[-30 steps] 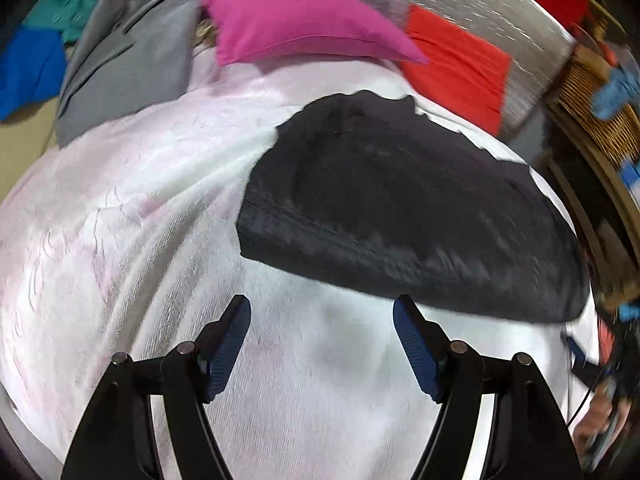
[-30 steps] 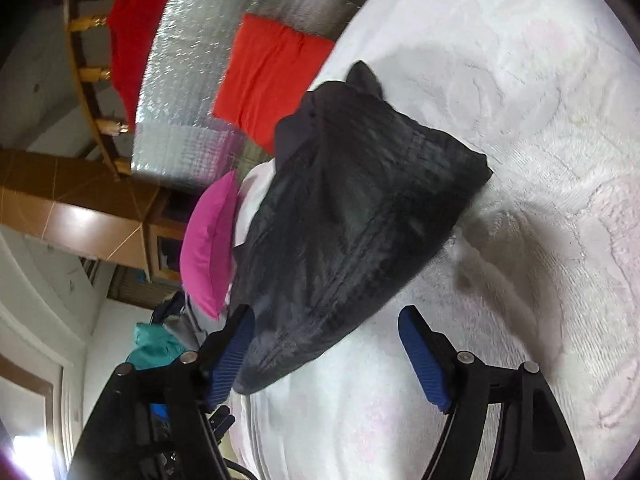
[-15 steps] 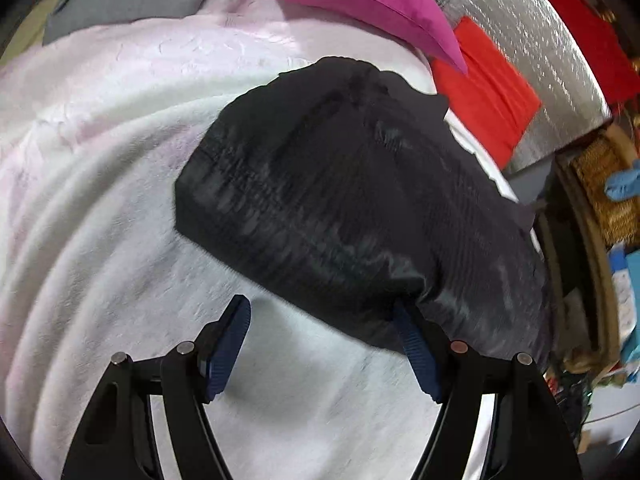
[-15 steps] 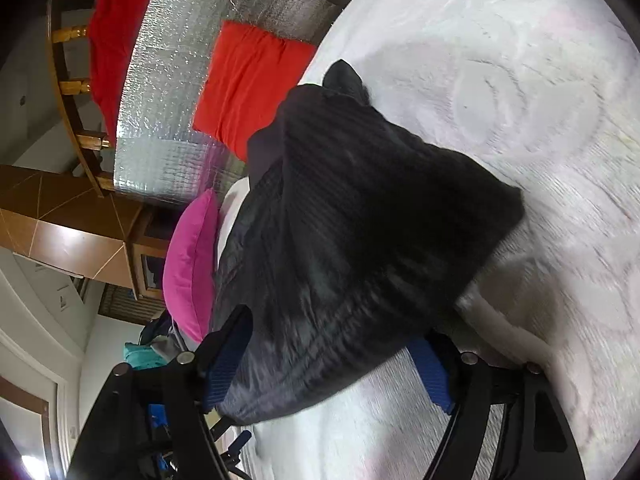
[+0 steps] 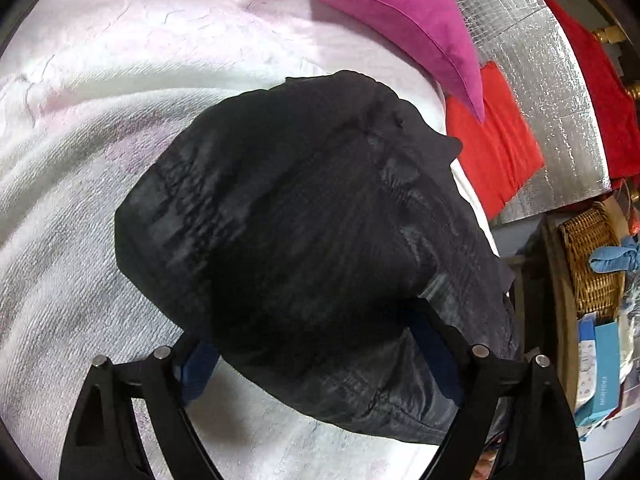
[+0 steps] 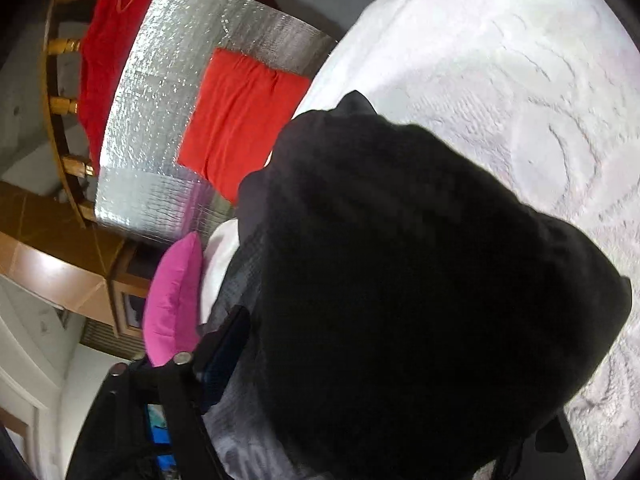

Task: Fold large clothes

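Note:
A folded black garment (image 5: 304,240) lies on the white-pink blanket (image 5: 100,128) of the bed. In the left wrist view my left gripper (image 5: 316,352) is open, its two blue-padded fingers wide apart with the garment's near edge pushed in between them and hiding the tips. In the right wrist view the same black garment (image 6: 420,300) fills the middle. My right gripper (image 6: 400,380) is open; its left finger (image 6: 224,344) shows beside the garment, and the right finger is almost wholly hidden under the cloth.
A pink pillow (image 5: 384,8) lies at the head of the bed. A red cloth (image 5: 492,152) lies on a silver foil sheet (image 5: 552,92). A wicker basket (image 5: 592,264) stands at the right, off the bed. The bed edge runs along the garment's right side.
Both grippers have moved forward onto the black garment. Its edges now lie between the open fingers of each, where a second ago it lay ahead of them.

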{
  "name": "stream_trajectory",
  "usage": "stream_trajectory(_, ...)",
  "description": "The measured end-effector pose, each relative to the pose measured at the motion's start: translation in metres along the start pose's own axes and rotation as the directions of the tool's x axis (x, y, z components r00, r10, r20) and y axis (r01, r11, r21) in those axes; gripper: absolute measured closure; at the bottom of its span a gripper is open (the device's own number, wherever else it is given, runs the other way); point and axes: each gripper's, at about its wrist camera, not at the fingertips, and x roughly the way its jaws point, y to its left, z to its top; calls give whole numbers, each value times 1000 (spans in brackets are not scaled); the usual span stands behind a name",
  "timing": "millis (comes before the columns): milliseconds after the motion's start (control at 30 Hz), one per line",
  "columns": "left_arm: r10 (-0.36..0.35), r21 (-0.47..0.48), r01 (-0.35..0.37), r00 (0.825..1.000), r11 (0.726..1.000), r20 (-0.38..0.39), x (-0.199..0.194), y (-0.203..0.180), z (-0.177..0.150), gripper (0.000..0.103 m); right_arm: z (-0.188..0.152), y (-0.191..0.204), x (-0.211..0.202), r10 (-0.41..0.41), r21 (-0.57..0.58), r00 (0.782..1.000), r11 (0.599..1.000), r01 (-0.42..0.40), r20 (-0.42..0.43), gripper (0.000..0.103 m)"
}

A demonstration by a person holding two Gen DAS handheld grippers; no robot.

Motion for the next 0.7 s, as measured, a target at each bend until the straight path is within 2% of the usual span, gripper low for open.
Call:
stream_trajectory(33, -1, -14, 1, 1000, 1000, 13, -1, 1, -1, 14, 0, -3, 0, -2, 2, 1000, 1000, 2, -3, 51)
stream_trajectory(100, 24, -31, -23, 999, 999, 33, -4, 3, -1, 37, -1, -4, -4, 5, -5, 1000, 1000, -5, 0, 56)
stream_trajectory(167, 11, -21, -11, 999, 1000, 32, -8, 5, -1, 52, -2, 1, -9, -10, -46, 1000, 999, 10, 9, 61)
stream_trajectory(300, 6, 28, -7, 999, 1000, 43, -18, 1, -2, 68, -7, 10, -23, -26, -127, 999, 991, 30, 26, 64)
stream_trajectory(500, 3, 78, -6, 999, 997, 49, -43, -1, -8, 74, -20, 5, -45, -23, -140, 1000, 990, 25, 17, 65)
stream_trajectory(700, 20, 128, -22, 1000, 992, 14, -75, 17, -40, 74, -42, -18, -84, -7, -133, 1000, 991, 4, -17, 65)
